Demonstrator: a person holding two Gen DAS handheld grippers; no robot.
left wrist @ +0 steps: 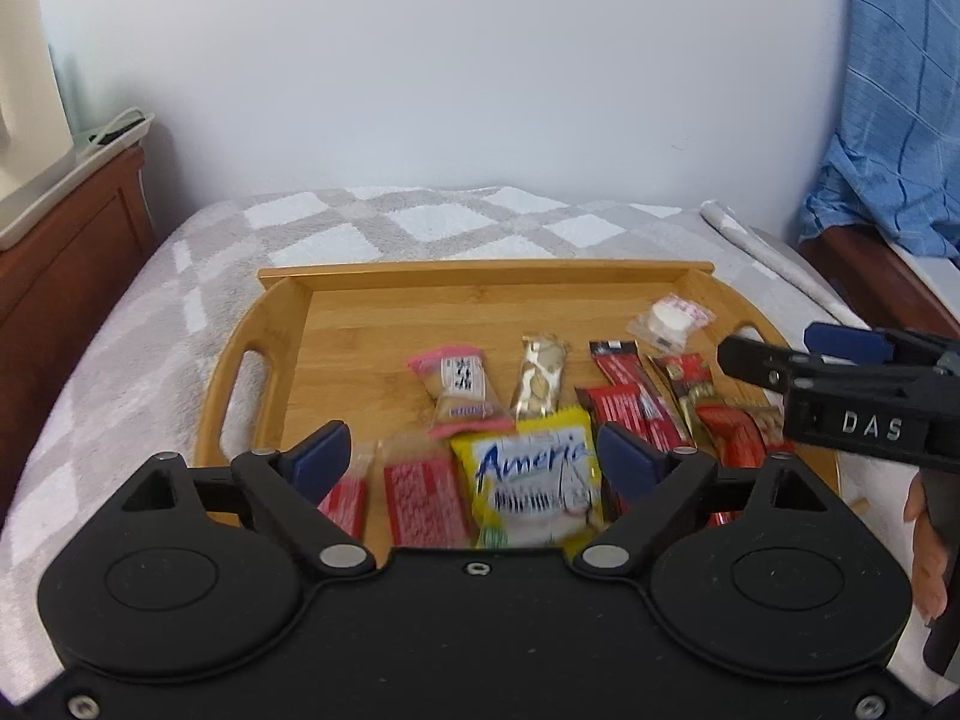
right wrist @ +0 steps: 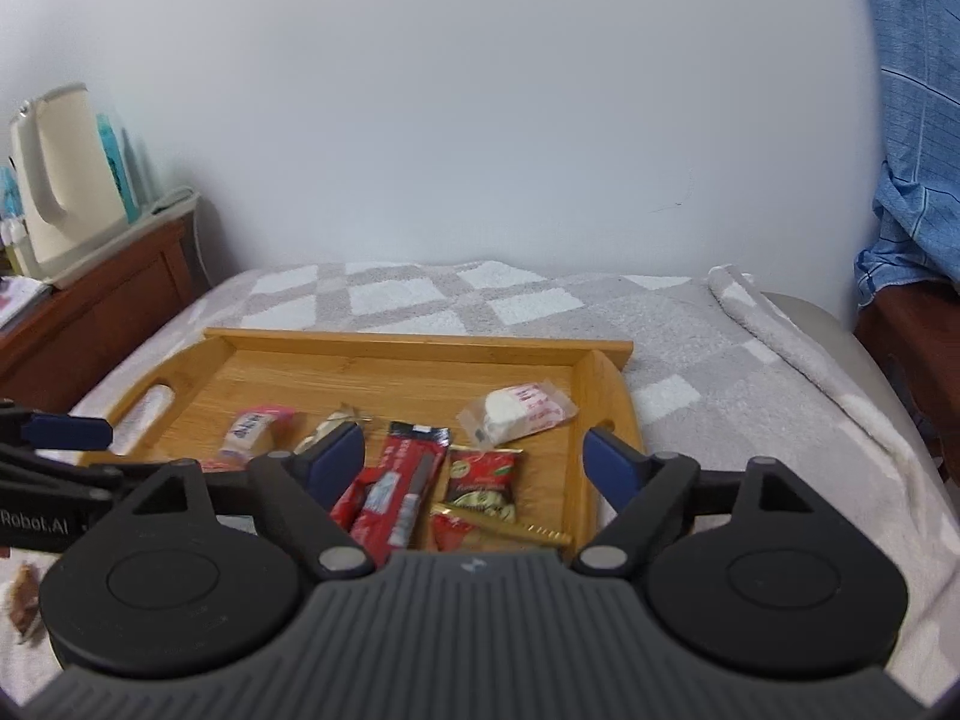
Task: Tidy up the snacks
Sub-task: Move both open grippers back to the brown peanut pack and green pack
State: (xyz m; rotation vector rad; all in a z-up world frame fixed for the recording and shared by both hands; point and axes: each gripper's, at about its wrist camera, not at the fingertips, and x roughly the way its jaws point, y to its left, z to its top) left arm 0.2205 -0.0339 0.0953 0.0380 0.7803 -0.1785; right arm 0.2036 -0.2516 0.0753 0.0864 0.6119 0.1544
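From the left wrist I see my left tongs spread wide and empty above the yellow snack packet lying in the wooden tray on the bed, and from the right wrist my right tongs gape empty over the red packets.

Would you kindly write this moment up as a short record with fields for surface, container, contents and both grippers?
surface: grey-and-white checked blanket
container: wooden tray with cut-out handles, resting on the blanket
contents: yellow packet, pink-edged packet, gold packet, white sweet in clear wrap, several red packets
left gripper: open, nothing held, above the yellow packet
right gripper: open, nothing held, above the red packets
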